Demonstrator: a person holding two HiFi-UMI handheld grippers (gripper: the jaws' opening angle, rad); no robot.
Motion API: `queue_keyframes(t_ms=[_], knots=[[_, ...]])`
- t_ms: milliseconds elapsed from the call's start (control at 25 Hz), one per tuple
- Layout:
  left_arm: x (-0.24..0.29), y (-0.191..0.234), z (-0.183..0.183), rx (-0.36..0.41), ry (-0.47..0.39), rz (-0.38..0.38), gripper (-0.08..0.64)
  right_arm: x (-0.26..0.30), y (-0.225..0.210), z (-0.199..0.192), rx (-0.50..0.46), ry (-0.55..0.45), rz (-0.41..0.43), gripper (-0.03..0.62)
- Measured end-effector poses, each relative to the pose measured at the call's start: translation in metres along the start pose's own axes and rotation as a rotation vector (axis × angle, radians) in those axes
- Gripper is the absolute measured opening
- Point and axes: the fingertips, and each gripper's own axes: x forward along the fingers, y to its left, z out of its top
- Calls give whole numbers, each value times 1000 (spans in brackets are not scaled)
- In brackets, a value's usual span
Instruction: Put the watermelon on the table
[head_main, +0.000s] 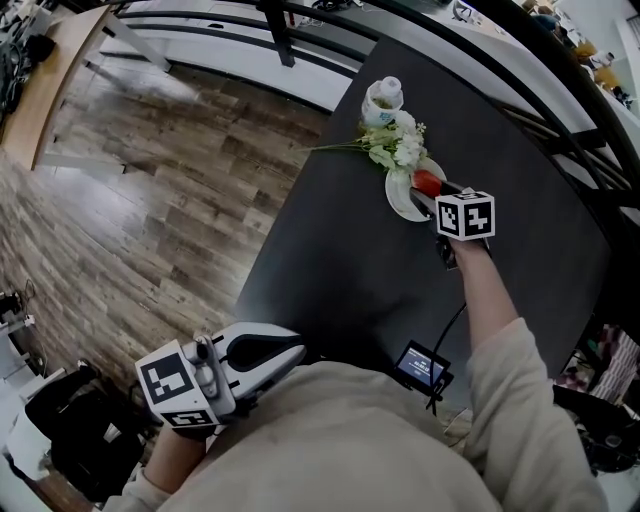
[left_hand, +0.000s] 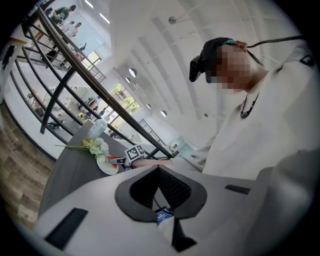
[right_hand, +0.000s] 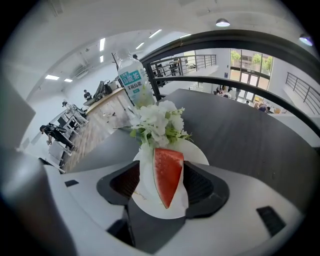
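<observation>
Watermelon lies on plate between spread right fingers; left fingers seemingly together.

Open-plan office hall: black railing, wood floor, people at desks at mid-left, ceiling strip lights.

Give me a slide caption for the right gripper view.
Open right gripper straddles a red wedge-shaped watermelon slice on a round white plate beside white flowers.

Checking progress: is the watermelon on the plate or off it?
On the plate: the watermelon lies on its white surface, between the right gripper's open jaws.
</observation>
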Motion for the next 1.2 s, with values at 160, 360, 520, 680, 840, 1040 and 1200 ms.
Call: queue_keyframes(t_ms=[160,360,520,680,840,1040,1200], knots=[[2,-3,0,18,-2,-6,2,-6,-3,2,10,-19,-9,264],[3,-11,-4,32,3,-7,2,-17,-6,3,14,-38,-18,264],[3,-20,-5,55,6,-10,2,-27,-1,5,18,-58,-6,264],[5,-32,-1,92,5,-20,2,-49,2,7,14,-90,-23,262],[10,-43,0,132,11,-40,2,-87,8,15,12,-161,8,262],[22,-58,1,183,42,-80,2,-164,28,17,94,-296,74,114],[38,-71,4,220,53,-128,2,-237,64,5,154,-428,202,15]])
